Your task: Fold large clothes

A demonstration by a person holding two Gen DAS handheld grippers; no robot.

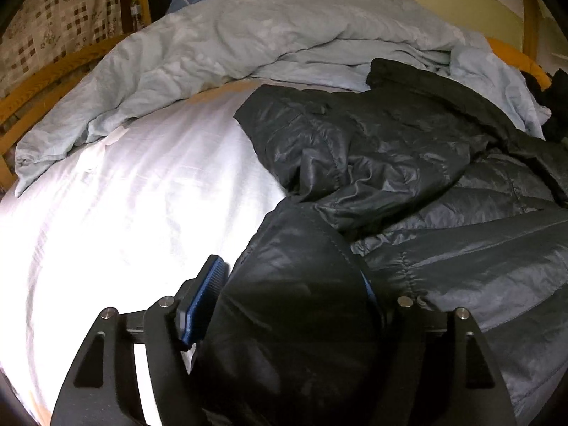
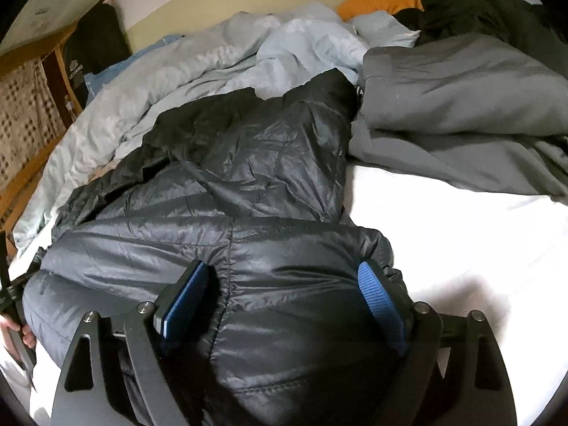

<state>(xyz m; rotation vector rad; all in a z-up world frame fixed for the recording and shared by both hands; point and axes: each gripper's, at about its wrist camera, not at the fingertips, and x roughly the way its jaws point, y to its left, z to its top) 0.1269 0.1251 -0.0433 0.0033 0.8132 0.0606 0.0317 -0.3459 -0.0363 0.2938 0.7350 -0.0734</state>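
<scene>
A black quilted puffer jacket (image 1: 408,177) lies crumpled on a white bed sheet (image 1: 124,195). In the left wrist view its near end bulges between my left gripper's (image 1: 291,284) wide-apart blue pads (image 1: 206,294); the right pad is mostly hidden by fabric. In the right wrist view the jacket (image 2: 248,163) stretches away from me, and its near hem fills the gap of my right gripper (image 2: 284,284), whose blue pads (image 2: 380,301) stand wide apart against the fabric. Neither gripper pinches the jacket.
A rumpled light blue duvet (image 1: 248,46) lies beyond the jacket. Grey trousers (image 2: 461,106) and dark clothes (image 2: 479,3) lie at the far right, with an orange pillow (image 2: 380,1). A wooden bed frame (image 1: 42,78) runs along the left. The left gripper's handle shows at the right wrist view's left edge (image 2: 10,305).
</scene>
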